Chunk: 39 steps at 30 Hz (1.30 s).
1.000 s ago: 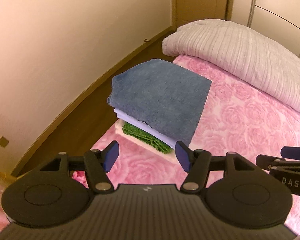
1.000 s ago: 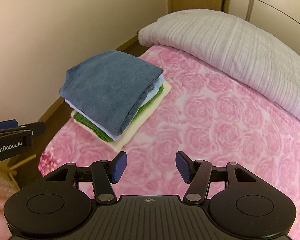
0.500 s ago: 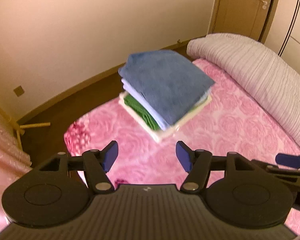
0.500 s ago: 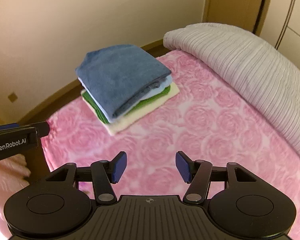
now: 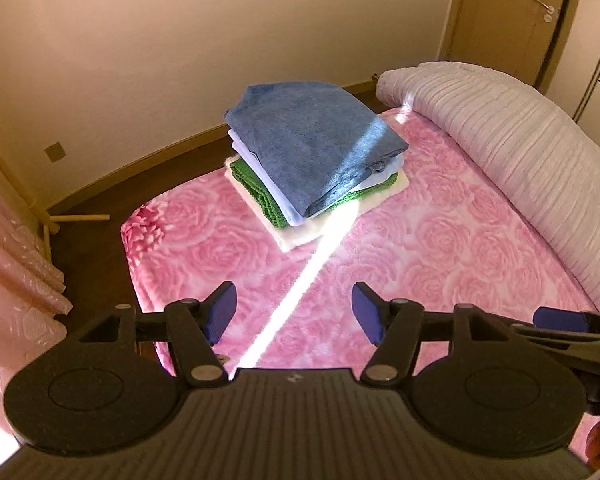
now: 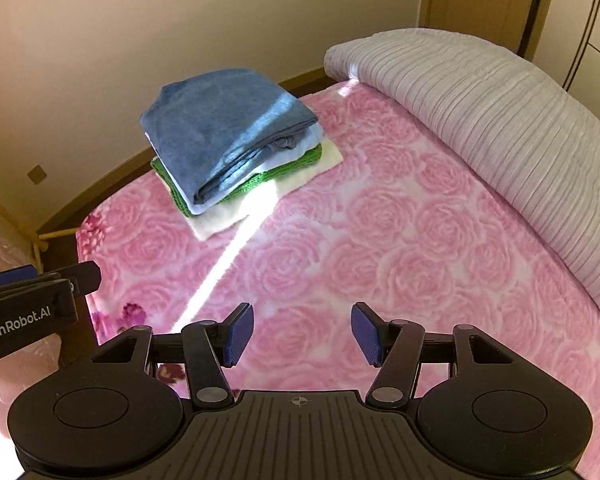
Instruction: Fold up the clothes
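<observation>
Left gripper (image 5: 294, 312) and right gripper (image 6: 302, 334), lower centre of each frame: jaws apart, holding nothing. Stack of 4 folded clothes (image 5: 316, 152), blue on top, upper centre on the pink bedspread (image 6: 380, 248).

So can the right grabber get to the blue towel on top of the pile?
Probably yes. The right gripper is open and empty, and only bare pink blanket lies between it and the blue towel, which sits uncovered on top of the stack. It is some way off, so it must move forward first.
</observation>
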{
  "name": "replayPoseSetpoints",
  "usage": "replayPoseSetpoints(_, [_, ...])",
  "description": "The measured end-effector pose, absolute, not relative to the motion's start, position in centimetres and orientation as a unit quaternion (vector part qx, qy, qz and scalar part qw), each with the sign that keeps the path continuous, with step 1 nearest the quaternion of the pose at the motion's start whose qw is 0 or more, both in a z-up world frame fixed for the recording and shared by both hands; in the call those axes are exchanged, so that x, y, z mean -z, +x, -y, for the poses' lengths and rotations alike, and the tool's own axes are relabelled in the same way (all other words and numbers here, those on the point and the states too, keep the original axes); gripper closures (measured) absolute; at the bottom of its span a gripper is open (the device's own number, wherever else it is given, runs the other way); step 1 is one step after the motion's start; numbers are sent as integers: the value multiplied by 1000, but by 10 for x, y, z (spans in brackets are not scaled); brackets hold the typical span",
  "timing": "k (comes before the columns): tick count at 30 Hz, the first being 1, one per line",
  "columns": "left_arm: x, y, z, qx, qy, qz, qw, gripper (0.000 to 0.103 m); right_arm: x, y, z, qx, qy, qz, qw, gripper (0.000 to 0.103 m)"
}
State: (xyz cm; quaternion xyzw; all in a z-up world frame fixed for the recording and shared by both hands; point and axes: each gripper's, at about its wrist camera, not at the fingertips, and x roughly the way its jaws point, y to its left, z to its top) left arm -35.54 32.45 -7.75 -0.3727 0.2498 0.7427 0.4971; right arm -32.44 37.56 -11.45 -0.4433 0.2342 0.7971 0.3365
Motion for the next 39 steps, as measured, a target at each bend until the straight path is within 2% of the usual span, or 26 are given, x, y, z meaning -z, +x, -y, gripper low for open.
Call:
replayPoseSetpoints(11, [75,-337,-342,-764,-365,-244,472,43,115,-318,-414,-809,-440,-228,315,45])
replayPoseSetpoints(39, [118,-342,-397,-758,-393,-269,446,43,153,-346,-464,-801,-473,-224,291,45])
